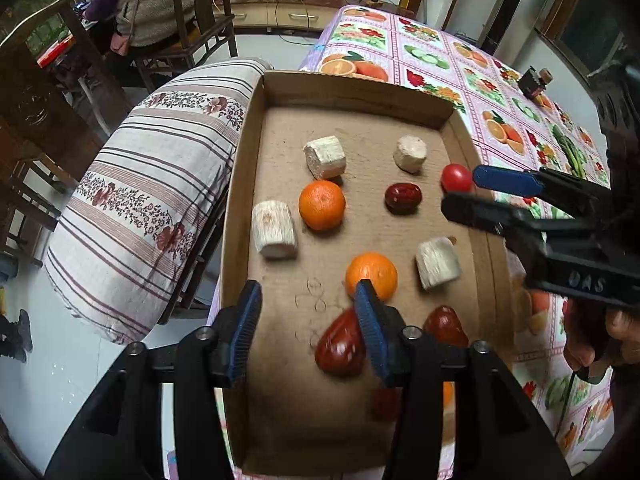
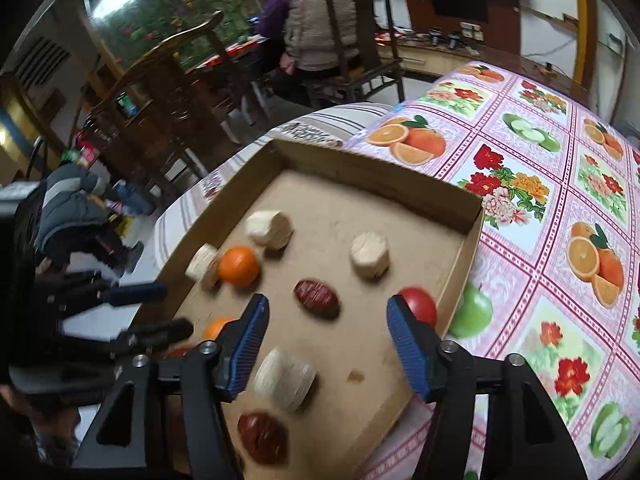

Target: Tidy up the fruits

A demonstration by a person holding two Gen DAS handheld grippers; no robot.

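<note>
A: What's on the counter [image 2: 560, 184]?

B: A cloth printed with oranges and flowers covers it, and a shallow cardboard tray [image 1: 352, 92] sits at its edge, beside a striped cushion [image 1: 152, 184].

A: And in the tray?

B: Loose fruit, spread apart. Four pale, stubby, fibrous chunks: one far left [image 1: 325, 157], one far right [image 1: 410, 153], one near the left wall [image 1: 274, 229], one by the right wall [image 1: 437, 263]. Two round, bright oranges, the far one [image 1: 322, 205] just beside two chunks, the near one [image 1: 372, 274] closer in. Then dark red, glossy, wrinkled dates: one mid-tray [image 1: 403, 198], two at the near end [image 1: 340, 346] [image 1: 446, 326]. Smallest, a smooth red tomato [image 1: 456, 178] against the right wall.

A: The tools?

B: The left tool [image 1: 308, 322] hangs over the near end, jaws spread, nothing pinched; one blue pad overlaps the near orange in view. The right tool [image 2: 324, 344] is spread too, empty, with the mid-tray date showing between its pads and the tomato beside one.
</note>
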